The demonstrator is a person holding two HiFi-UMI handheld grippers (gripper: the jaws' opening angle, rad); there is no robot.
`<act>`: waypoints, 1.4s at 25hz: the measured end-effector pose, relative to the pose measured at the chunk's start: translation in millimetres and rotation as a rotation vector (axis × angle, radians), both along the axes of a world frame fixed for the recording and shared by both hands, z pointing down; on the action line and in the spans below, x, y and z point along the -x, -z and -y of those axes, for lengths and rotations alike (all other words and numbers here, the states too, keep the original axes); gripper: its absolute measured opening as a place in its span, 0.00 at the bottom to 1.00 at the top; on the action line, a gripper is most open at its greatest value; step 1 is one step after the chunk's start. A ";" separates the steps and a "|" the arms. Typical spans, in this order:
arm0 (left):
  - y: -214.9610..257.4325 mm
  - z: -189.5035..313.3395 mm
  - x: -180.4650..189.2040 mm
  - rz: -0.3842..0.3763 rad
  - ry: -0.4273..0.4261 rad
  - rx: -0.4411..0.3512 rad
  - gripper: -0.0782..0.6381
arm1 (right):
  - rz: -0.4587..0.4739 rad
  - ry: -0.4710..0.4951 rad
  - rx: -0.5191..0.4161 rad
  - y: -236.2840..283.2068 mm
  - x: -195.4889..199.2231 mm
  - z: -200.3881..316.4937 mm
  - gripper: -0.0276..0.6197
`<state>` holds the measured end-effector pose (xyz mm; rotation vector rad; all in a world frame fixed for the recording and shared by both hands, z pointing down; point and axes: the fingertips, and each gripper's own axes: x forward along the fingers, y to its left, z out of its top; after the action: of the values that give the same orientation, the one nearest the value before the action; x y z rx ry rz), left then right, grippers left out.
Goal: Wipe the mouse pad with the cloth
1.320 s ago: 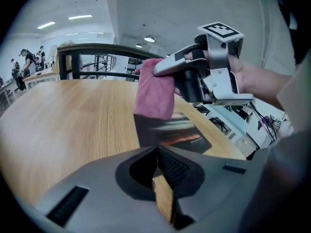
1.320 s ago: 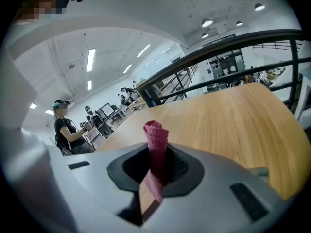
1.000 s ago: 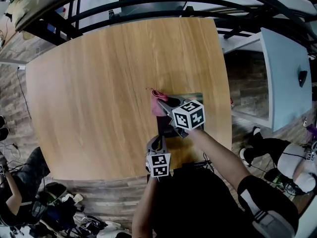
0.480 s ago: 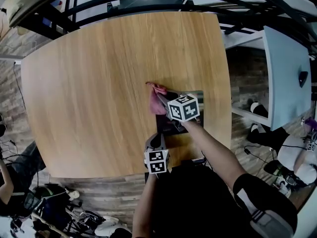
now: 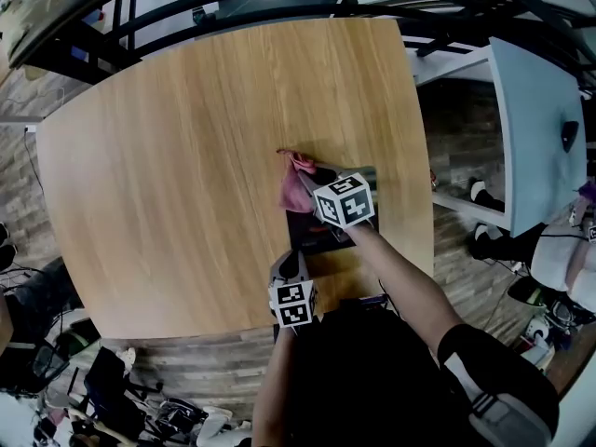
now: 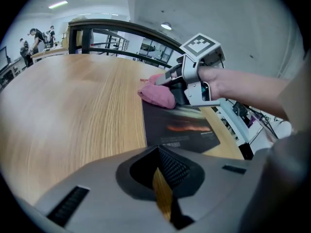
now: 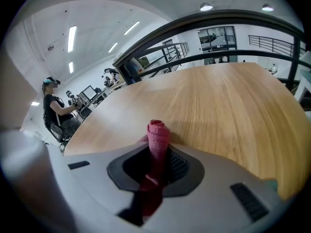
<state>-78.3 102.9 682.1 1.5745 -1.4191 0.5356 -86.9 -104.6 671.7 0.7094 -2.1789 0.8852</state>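
A dark mouse pad (image 5: 326, 227) lies on the wooden table (image 5: 186, 175) near its front right edge, and also shows in the left gripper view (image 6: 181, 129). My right gripper (image 5: 309, 190) is shut on a pink cloth (image 5: 295, 184), which is bunched on the pad's far left corner. In the right gripper view the cloth (image 7: 158, 135) stands rolled between the jaws of that gripper (image 7: 158, 152). The left gripper view shows the cloth (image 6: 158, 96) under the right gripper (image 6: 176, 84). My left gripper (image 5: 294, 263) sits at the pad's near edge, and its jaws (image 6: 161, 174) are closed with nothing seen between them.
A black railing (image 5: 279, 7) runs behind the table's far edge. A light blue desk (image 5: 535, 128) stands to the right. A seated person (image 5: 568, 277) is on the floor at the right, and bags and cables (image 5: 112, 389) lie at the lower left.
My right gripper has slid the cloth a little farther away across the pad toward its far left corner. The left gripper has stayed at the near edge.
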 end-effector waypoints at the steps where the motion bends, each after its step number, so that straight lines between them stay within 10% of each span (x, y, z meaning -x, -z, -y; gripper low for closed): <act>1: 1.2 -0.4 -1.5 0.000 0.001 0.000 0.14 | -0.002 -0.005 -0.002 1.2 -6.0 1.5 0.14; 35: -3.5 12.0 14.9 0.025 0.020 0.001 0.14 | -0.190 -0.231 -0.110 -9.1 -207.2 56.4 0.14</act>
<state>-93.2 91.0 685.6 1.5557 -1.4514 0.5458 120.4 -161.0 680.8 1.0722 -2.0148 0.7802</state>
